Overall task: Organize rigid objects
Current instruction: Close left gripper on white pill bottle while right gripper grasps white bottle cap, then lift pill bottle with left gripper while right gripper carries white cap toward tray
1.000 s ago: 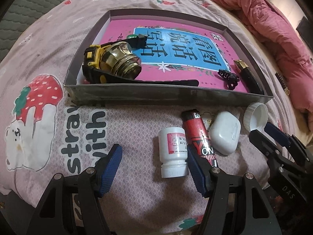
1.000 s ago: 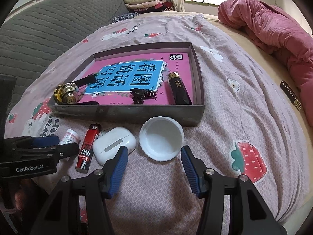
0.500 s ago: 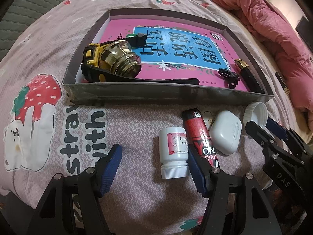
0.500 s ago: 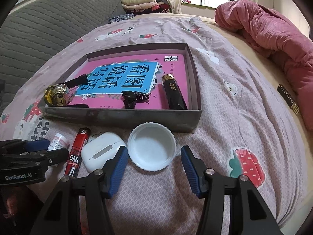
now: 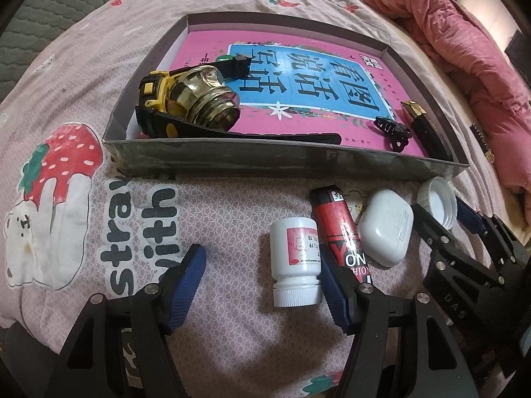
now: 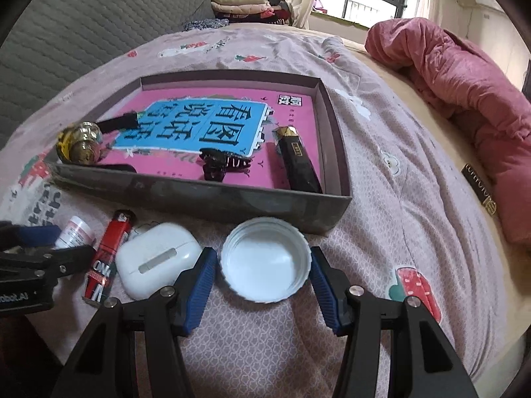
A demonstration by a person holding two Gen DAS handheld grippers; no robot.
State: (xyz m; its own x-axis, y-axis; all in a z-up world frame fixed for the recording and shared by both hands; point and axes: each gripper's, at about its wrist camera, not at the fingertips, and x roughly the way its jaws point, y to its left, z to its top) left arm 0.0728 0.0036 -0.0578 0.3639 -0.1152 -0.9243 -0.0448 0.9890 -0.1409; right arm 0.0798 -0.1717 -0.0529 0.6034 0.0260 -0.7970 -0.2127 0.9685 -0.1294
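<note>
A grey box (image 5: 285, 161) (image 6: 205, 195) on the bed holds a pink book, a brass knob (image 5: 202, 99) on a yellow tape measure, a black hair clip (image 6: 219, 162) and a black case (image 6: 297, 159). In front of it lie a white pill bottle (image 5: 295, 258), a red lighter (image 5: 341, 232) (image 6: 108, 255), a white earbud case (image 5: 386, 229) (image 6: 157, 260) and a white lid (image 6: 265, 262) (image 5: 436, 200). My right gripper (image 6: 264, 282) is open with its fingers on either side of the lid. My left gripper (image 5: 262, 282) is open, the pill bottle just inside its right finger.
A pink quilt (image 6: 464, 79) is bunched at the right of the bed. A grey padded headboard (image 6: 83, 16) stands at the left. The bedsheet (image 5: 83, 172) has strawberry prints.
My right gripper has moved forward so its fingers now flank the white lid. My left gripper has stayed almost still beside the pill bottle.
</note>
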